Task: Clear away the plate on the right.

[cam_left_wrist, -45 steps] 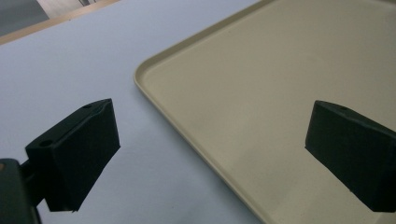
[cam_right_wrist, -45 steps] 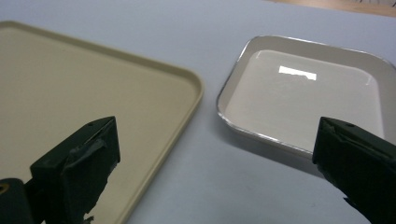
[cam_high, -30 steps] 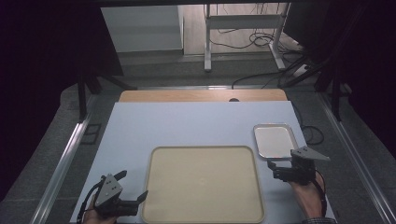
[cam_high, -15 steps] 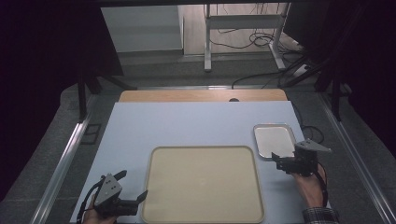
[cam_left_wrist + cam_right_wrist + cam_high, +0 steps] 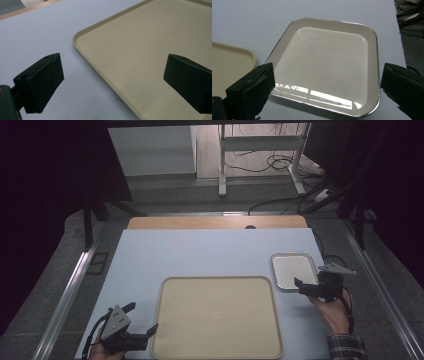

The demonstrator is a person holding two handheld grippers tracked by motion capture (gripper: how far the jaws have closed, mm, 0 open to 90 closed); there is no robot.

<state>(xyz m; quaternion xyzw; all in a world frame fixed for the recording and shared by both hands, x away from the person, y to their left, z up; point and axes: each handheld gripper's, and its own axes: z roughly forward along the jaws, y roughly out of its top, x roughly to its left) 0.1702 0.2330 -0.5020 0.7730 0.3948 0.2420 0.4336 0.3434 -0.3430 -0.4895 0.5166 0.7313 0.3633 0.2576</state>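
**Lit table, dark surroundings, glare on the metal tray**

In the high view the pale blue table (image 5: 210, 255) is evenly lit from above while the room's left and right edges fall to near black. The small metal tray (image 5: 327, 67) throws back bright streaks of glare along its near rim. Both gripper views are sharp on the table surface; the close black jaws look soft and underexposed.

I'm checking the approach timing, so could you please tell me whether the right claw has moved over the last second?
Yes. In the high view the right claw has moved forward, away from the person, toward the small metal tray; its tips now reach the tray's near edge.
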